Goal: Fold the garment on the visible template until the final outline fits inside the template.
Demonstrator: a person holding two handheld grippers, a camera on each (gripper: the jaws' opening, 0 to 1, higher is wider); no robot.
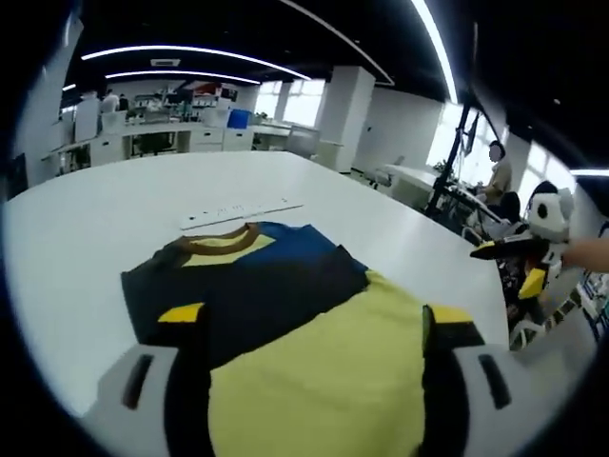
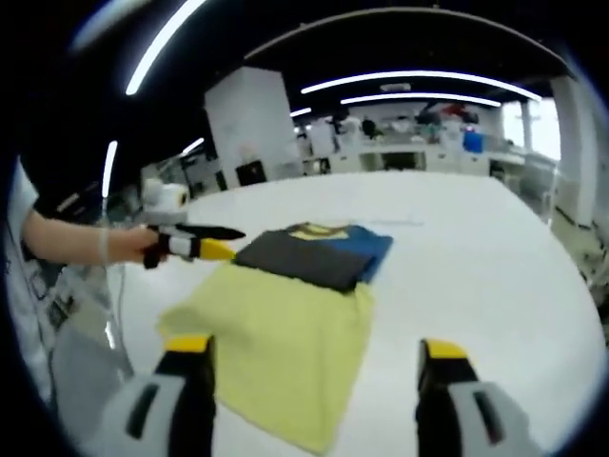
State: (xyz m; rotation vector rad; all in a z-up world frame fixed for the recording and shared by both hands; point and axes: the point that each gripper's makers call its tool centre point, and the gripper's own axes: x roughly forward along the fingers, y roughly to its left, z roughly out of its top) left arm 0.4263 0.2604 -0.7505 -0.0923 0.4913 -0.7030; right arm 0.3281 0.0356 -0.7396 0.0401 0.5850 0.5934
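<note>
Left gripper view, garment (image 1: 285,314): lies flat on the white table (image 1: 114,209), partly folded; yellow lower part nearest the camera, dark panel across the middle, blue patch and brown-edged collar at the far end
Left gripper view, left gripper (image 1: 309,367): jaws spread wide at the bottom, one on each side of the yellow cloth; nothing pinched between them
Left gripper view, white strip (image 1: 241,211): flat on the table just beyond the collar; apart from the cloth
Left gripper view, right gripper (image 1: 519,249): enters at the right edge, black and yellow, off the garment; spread or closed cannot be told
Right gripper view, garment (image 2: 285,324): on the table (image 2: 476,248); yellow part near, dark fold and blue patch farther off
Right gripper view, right gripper (image 2: 314,367): jaws well apart, holding nothing; left jaw over the yellow cloth, right jaw over bare table
Right gripper view, left gripper (image 2: 205,240): held in a hand (image 2: 128,245) at the left; dark tip just beside the dark fold's edge; looks drawn to a point
</note>
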